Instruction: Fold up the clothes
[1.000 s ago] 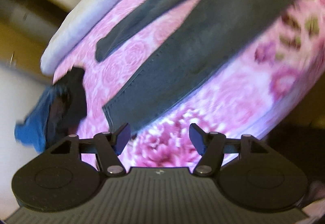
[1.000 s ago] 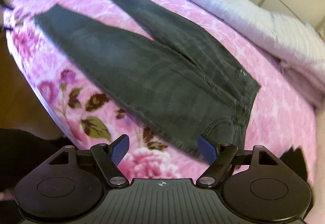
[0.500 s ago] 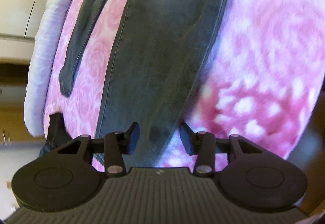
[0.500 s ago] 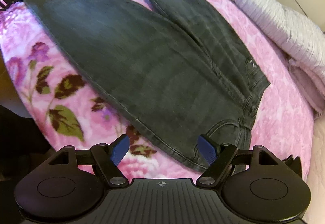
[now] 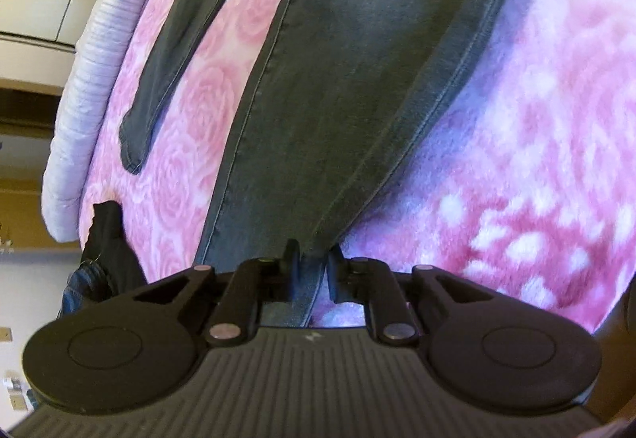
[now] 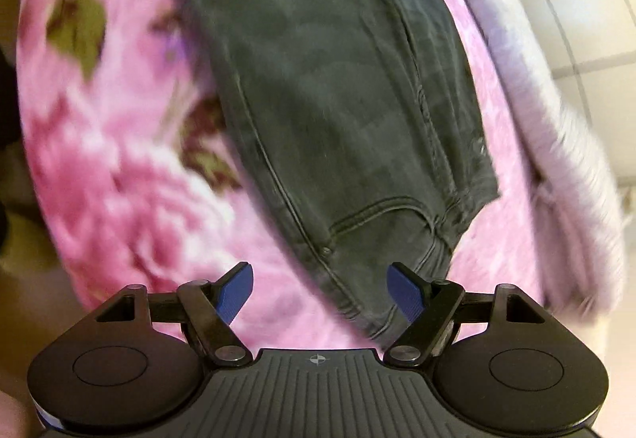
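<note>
I see the dark grey jeans (image 5: 357, 80) lying flat on the pink floral blanket (image 5: 536, 159), legs spread apart in a narrow V; my left gripper (image 5: 312, 267) sits at the hem end of the nearer leg, its jaws drawn in close with a fold of the denim pinched between them; the other leg (image 5: 167, 52) runs off to the left, its hem resting on the blanket well apart from my grip. Beyond that leg lies a pale quilted bolster (image 5: 83, 96) along the blanket's far edge, and a heap of dark and blue clothing (image 5: 99, 263) sits at the corner. At the waist end, my right gripper (image 6: 320, 291) has its jaws spread wide, holding nothing; the waistband corner of the jeans (image 6: 338, 100) and the curved pocket seam (image 6: 381, 211) lie between and just ahead of the blue pads (image 6: 234, 293); whether they touch the cloth I cannot tell, as this view is blurred.
</note>
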A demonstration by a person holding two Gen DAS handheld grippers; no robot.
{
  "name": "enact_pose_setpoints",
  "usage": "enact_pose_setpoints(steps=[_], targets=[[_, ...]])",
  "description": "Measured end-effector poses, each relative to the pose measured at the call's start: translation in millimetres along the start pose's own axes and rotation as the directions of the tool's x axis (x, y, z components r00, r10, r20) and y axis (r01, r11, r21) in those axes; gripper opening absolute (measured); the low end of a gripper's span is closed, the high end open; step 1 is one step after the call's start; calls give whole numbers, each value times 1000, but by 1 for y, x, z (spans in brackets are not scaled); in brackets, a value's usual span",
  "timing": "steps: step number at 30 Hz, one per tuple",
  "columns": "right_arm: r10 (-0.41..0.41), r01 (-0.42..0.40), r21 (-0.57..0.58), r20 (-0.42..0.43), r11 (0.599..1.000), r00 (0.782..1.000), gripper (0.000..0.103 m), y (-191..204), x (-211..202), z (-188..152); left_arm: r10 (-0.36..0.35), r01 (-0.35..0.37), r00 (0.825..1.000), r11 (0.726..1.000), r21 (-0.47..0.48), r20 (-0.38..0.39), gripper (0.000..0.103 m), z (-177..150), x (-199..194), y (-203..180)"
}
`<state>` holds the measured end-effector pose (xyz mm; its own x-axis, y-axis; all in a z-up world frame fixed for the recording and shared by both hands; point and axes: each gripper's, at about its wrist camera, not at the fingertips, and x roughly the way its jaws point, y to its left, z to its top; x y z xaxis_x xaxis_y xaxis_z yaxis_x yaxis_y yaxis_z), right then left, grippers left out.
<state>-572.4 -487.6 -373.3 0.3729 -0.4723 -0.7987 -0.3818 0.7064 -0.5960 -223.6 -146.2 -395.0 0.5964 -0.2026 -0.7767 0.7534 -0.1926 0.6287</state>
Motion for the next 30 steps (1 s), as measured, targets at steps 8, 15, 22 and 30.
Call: enact_pose_setpoints(steps=[8, 15, 22, 30], targets=[[-67, 80, -51, 215, 996, 974, 68, 4, 35, -31, 60, -64, 996, 996, -59, -64, 11, 8, 6, -10], [9, -6, -22, 162, 1000, 987, 8, -27, 39, -34, 97, -106, 991, 988, -112, -87, 9, 15, -15, 15], [18, -26, 40, 202, 999, 979, 5, -108, -16, -15, 92, -100, 995, 965, -243, -44, 8, 26, -82, 110], [47, -56, 47, 191, 997, 980, 4, -223, -45, 25, -19, 31, 999, 968, -250, 49, 9, 65, -94, 237]])
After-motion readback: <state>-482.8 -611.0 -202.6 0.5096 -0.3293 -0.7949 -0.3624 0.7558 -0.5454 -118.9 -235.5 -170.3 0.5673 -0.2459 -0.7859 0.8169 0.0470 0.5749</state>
